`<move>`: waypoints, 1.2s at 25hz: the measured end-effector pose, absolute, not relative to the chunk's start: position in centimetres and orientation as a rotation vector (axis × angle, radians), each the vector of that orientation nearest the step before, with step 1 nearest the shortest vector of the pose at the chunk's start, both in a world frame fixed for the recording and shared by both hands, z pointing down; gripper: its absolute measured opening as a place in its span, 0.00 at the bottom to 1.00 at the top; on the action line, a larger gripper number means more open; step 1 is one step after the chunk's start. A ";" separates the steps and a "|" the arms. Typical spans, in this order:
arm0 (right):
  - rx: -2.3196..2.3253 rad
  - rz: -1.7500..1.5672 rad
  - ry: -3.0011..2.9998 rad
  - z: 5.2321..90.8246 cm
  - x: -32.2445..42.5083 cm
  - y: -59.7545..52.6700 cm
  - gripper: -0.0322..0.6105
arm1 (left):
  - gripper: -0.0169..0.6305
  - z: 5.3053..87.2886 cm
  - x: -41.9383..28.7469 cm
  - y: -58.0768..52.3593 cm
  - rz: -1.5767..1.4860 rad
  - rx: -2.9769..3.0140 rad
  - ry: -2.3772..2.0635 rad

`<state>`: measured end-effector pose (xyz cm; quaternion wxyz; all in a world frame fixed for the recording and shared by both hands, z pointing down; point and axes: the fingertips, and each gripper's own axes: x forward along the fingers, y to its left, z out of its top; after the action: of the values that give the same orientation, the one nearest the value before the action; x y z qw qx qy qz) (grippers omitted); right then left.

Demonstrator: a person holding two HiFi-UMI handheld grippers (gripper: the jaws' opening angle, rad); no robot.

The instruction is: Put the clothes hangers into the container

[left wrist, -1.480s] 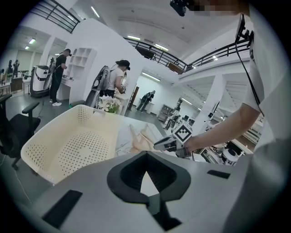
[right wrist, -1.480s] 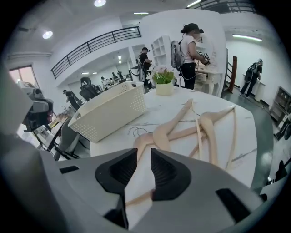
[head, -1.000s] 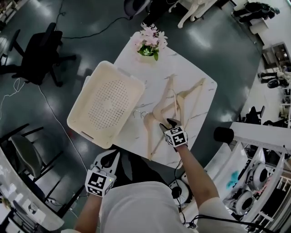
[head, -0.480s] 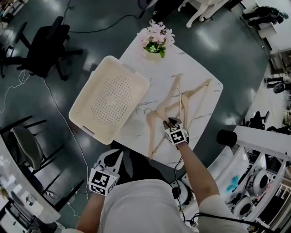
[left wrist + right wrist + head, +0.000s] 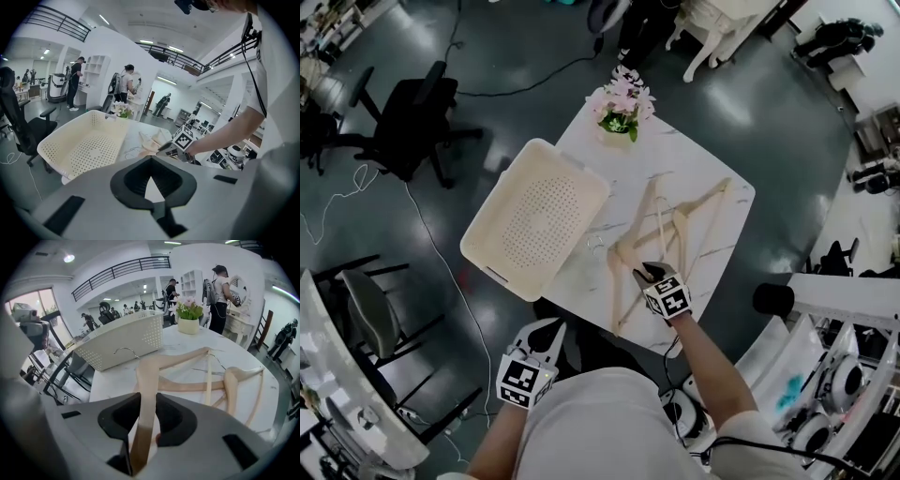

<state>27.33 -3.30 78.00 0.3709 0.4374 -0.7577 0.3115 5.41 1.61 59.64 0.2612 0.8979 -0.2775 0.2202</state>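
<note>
On table (image 5: 684, 155), right tool (image 5: 645, 273) closing around hanger (image 5: 146, 376) arm, pads touching.

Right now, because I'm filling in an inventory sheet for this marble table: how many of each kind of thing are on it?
Wooden hangers: 2 for sure, maybe 3 (they overlap)
Perforated cream basket: 1
Pot of pink flowers: 1
Total: 4, maybe 5
</note>
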 end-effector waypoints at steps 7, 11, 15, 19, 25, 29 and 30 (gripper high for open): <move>1.139 0.949 -2.049 75.4 25.2 -1.8 0.22 | 0.04 58.4 4.2 3.3 0.586 2.445 -0.767; 1.210 1.042 -2.083 74.8 25.0 -1.1 0.22 | 0.04 58.1 3.4 3.8 0.592 2.460 -0.764; 1.169 0.984 -2.014 76.9 25.0 0.7 0.21 | 0.04 58.1 2.6 4.8 0.610 2.462 -0.746; 1.149 0.915 -1.966 78.7 24.9 1.8 0.21 | 0.04 58.6 2.2 5.6 0.636 2.457 -0.725; 1.107 0.835 -1.981 78.8 23.0 2.5 0.21 | 0.04 58.9 1.6 4.9 0.643 2.451 -0.727; 1.107 0.847 -2.050 75.8 21.1 3.1 0.21 | 0.04 58.2 1.3 3.8 0.621 2.468 -0.741; 1.110 0.842 -2.066 74.9 20.8 3.2 0.21 | 0.04 58.0 1.1 3.4 0.614 2.475 -0.745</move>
<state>20.76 3.17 74.87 0.3192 0.4220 -0.7858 0.3203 1.14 3.44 58.04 0.2401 0.9044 -0.2721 0.2242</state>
